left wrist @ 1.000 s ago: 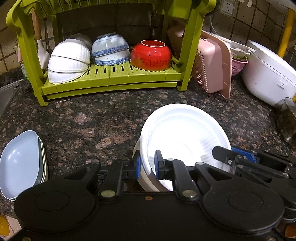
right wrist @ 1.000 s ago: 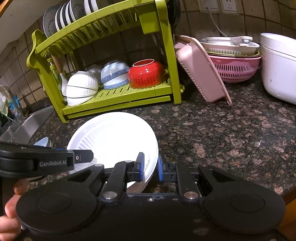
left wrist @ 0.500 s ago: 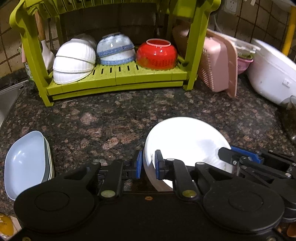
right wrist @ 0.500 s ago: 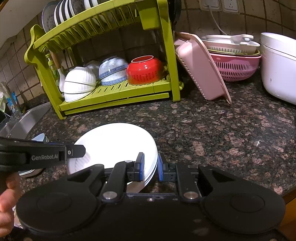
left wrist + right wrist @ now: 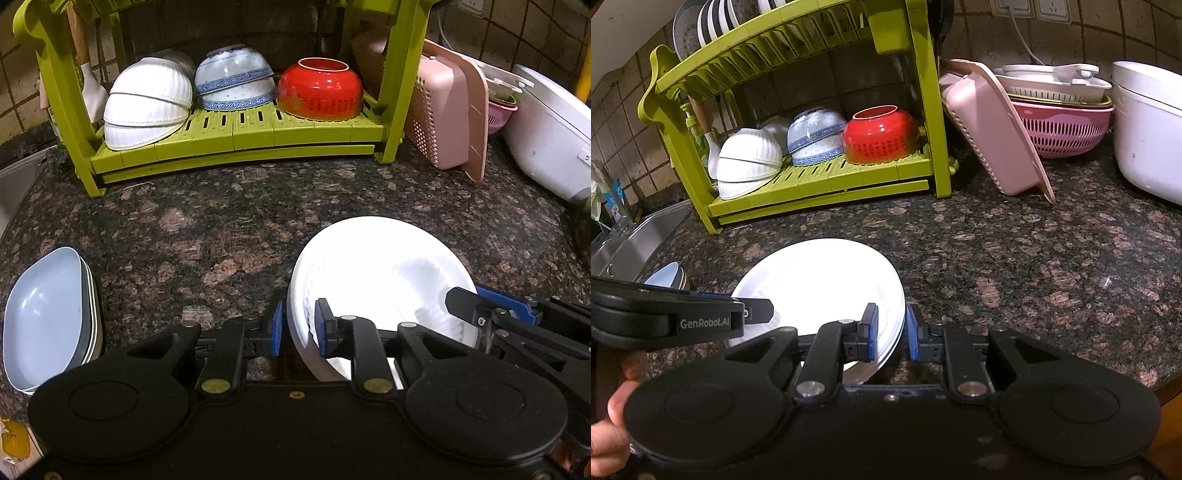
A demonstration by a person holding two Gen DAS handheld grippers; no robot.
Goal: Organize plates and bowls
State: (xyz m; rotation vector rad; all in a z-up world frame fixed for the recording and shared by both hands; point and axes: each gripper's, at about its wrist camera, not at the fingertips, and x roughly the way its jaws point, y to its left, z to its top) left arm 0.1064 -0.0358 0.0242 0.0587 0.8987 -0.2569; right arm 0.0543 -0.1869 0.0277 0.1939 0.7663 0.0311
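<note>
the left gripper (image 5: 298, 326) has its blue-padded jaws spread, straddling the near-left rim of the white plates (image 5: 380, 280) with a gap at the outer pad, so it pinches nothing. the right gripper (image 5: 889, 332) straddles the opposite rim of the same stack; its jaws are also parted, the left pad against the plate edge and the right pad clear of it. the plates lie flat on the dark speckled table (image 5: 1015, 258), in front of the green dish rack (image 5: 236, 136). on the rack's lower shelf, upside down, sit white ribbed bowls (image 5: 147, 103), blue-patterned bowls (image 5: 234, 79) and a red bowl (image 5: 319, 88). a stack of pale blue dishes (image 5: 44, 317) rests at the table's left edge. a pink basket (image 5: 990, 125) leans beside the rack's right leg, with a pink colander (image 5: 1067, 125) behind it.
</note>
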